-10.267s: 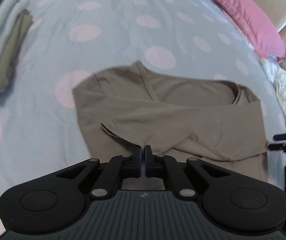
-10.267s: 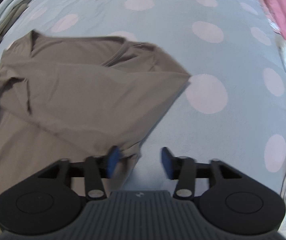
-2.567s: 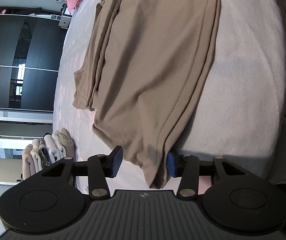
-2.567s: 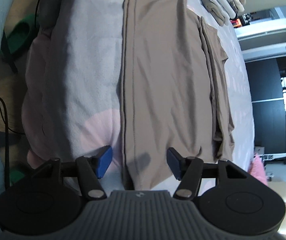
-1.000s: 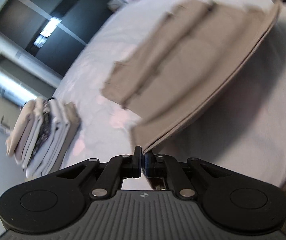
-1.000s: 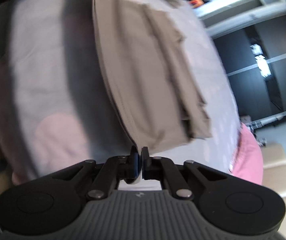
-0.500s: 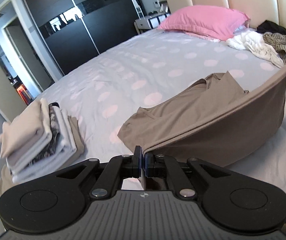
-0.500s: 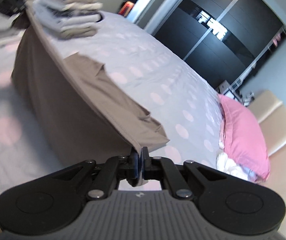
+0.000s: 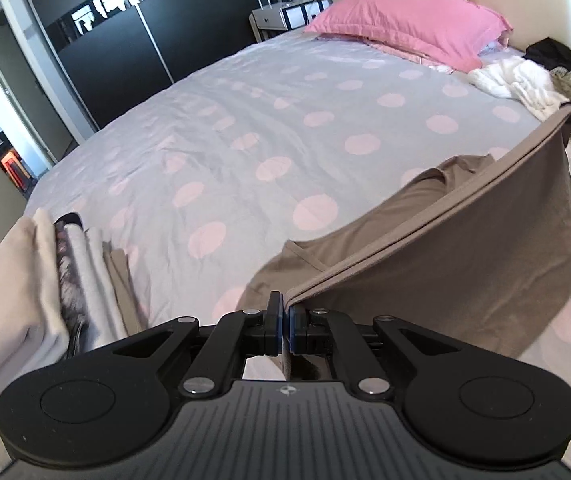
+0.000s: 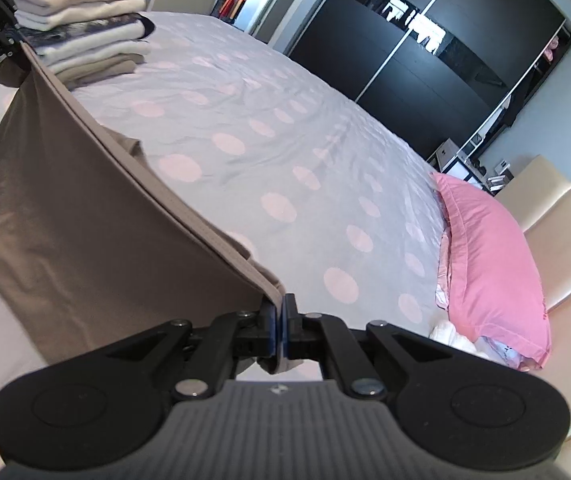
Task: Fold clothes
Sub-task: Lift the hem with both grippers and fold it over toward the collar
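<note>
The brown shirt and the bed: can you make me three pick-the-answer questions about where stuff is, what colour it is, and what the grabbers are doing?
1. Where is the stack of folded clothes in the left wrist view?
A. left of the brown shirt
B. on the pillow
C. under the shirt

2. What colour are the dots on the grey bedsheet?
A. green
B. pink
C. black

3. What is the left gripper doing?
A. open, empty
B. shut on the pillow
C. shut on the shirt's edge

Answers: 1 A, the stack sits at the left edge with the shirt to its right. 2 B, pale pink dots cover the sheet. 3 C, the shirt's hem runs from its closed pads across to the right gripper.
</note>
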`<state>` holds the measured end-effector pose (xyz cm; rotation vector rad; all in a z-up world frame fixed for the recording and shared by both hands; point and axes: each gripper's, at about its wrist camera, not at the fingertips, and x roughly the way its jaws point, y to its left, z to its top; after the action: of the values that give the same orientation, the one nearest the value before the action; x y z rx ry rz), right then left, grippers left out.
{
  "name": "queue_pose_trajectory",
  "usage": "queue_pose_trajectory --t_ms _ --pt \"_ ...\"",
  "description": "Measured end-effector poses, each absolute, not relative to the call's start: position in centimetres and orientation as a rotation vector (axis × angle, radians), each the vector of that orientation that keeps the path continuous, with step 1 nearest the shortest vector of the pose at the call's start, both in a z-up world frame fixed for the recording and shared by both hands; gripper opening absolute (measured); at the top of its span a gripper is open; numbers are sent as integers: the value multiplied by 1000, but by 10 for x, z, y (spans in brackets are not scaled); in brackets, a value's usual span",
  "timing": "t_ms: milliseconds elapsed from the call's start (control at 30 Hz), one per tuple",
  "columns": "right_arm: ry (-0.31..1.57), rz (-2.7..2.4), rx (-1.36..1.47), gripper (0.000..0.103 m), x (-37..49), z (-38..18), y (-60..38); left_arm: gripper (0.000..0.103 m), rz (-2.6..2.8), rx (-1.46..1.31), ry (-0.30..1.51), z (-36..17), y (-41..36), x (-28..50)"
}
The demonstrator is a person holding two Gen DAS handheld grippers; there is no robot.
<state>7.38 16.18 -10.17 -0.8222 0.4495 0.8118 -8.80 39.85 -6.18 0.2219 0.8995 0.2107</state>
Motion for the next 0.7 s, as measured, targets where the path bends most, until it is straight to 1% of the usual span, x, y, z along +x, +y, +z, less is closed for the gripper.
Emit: queue_pose_trajectory --t_ms 133,333,500,533,567,600,633,667,700 --pt "495 812 -827 3 112 -119 188 1 206 245 945 -81 415 -51" --pt "590 827 -819 4 165 -162 228 1 211 251 1032 -130 438 -5" --pt "675 829 -803 4 197 -203 247 5 241 176 1072 -162 458 11" --pt "689 829 -793 5 202 -208 249 8 247 157 1075 -166 461 12" --pt "698 829 -781 6 205 -213 251 12 259 146 1067 -167 464 12" --pt "705 824 -767 10 208 -216 252 15 270 136 1060 -169 467 12" --pt "711 813 -752 15 211 -219 253 20 281 124 1052 -170 469 13" --pt "716 798 -738 22 214 -222 254 26 291 110 1046 -172 472 12" --pt "716 781 -727 24 216 -224 254 30 305 94 1046 -173 474 13"
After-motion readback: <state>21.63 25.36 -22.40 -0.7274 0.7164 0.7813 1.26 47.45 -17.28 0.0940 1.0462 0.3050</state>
